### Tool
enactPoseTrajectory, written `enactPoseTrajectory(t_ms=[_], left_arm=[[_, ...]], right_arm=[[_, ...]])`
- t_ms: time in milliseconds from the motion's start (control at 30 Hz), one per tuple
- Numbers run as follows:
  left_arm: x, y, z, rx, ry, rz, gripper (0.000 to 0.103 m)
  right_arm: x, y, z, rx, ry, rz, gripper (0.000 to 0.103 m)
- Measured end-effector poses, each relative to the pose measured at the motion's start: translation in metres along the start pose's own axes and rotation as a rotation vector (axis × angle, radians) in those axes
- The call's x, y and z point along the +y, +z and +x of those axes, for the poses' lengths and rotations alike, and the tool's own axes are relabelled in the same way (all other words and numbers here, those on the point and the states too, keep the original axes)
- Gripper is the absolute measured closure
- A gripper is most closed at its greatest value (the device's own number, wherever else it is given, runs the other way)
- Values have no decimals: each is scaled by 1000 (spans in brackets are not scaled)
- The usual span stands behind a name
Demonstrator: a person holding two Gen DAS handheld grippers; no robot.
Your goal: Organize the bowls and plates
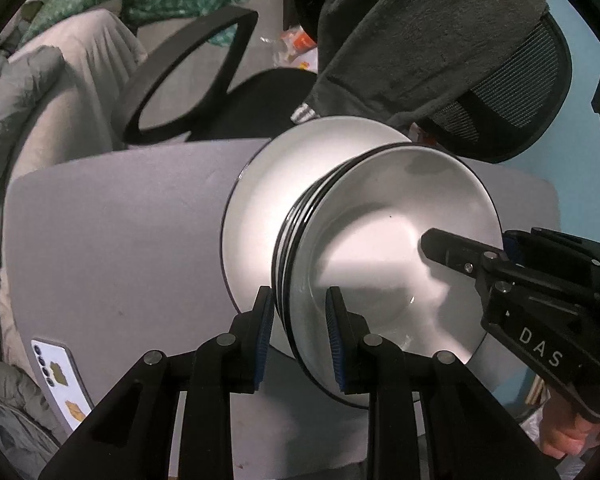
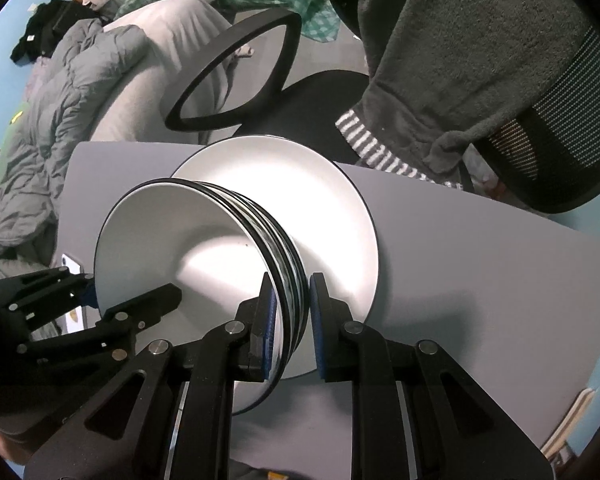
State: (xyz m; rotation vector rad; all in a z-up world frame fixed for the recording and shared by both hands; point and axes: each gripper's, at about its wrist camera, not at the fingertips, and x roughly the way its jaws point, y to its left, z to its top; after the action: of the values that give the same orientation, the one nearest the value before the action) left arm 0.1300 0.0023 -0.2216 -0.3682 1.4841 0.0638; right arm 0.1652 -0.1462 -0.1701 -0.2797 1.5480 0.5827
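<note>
**Item:** stack of bowls (image 1: 380, 220), white with black rims, nested. Set on the large white plate (image 1: 260, 200), off its centre, on the grey table (image 1: 120, 220).

**Left gripper** (image 1: 298, 300): astride the near rim of the stack. Outer pad against the outside wall; inner pad inside the top bowl with a strip of white showing between it and the wall. Spread, apparently not pinching.

**Right gripper** (image 2: 292, 284): astride the opposite rim, pads snug on both sides of the banded rims. Pinching the stack.

**Step in hand, as judged:** seating the stack on the plate and letting go.

**Handling advice:**
- Confirm the bottom bowl sits flat before opening the right side.
- Open fully, then lift straight up so no pad hooks a rim and tips the stack.
- Avoid any sideways drag, as glazed ware slides.

**Left wrist view only:**
- phone (image 1: 60, 376) in full, near the table edge
- inner finger of the right gripper lying in the top bowl
- hand (image 1: 560, 436) on its grip

**Right wrist view only:**
- bare table beyond the plate
- striped hem of the towel (image 2: 380, 148) over the office chair (image 2: 308, 112)
- left gripper at the far rim
</note>
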Motion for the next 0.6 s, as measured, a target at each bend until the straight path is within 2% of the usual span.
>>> enactPoseTrajectory(t_ms=[67, 100, 233, 267, 300, 467, 567, 600], left_arm=[[-1, -2, -4, -36, 39, 14, 63], [-1, -4, -7, -57, 70, 19, 61], [4, -8, -19, -85, 103, 7, 58], [6, -9, -23, -101, 102, 4, 55], [6, -11, -28, -116, 107, 4, 48], [3, -20, -71, -218, 149, 15, 45], [-2, -25, -97, -280, 158, 30, 34], [-5, -28, -108, -304, 168, 35, 34]], right_arm=[[1, -1, 0, -7, -2, 3, 83], [2, -1, 0, -10, -11, -3, 77], [1, -4, -7, -59, -67, -14, 64], [-1, -5, -11, -70, -64, -8, 56], [-2, -6, -16, -81, -59, -1, 51], [0, -11, -44, -130, -96, -30, 47], [5, -15, -73, -205, -123, -43, 45], [6, -16, -79, -222, -126, -48, 42]])
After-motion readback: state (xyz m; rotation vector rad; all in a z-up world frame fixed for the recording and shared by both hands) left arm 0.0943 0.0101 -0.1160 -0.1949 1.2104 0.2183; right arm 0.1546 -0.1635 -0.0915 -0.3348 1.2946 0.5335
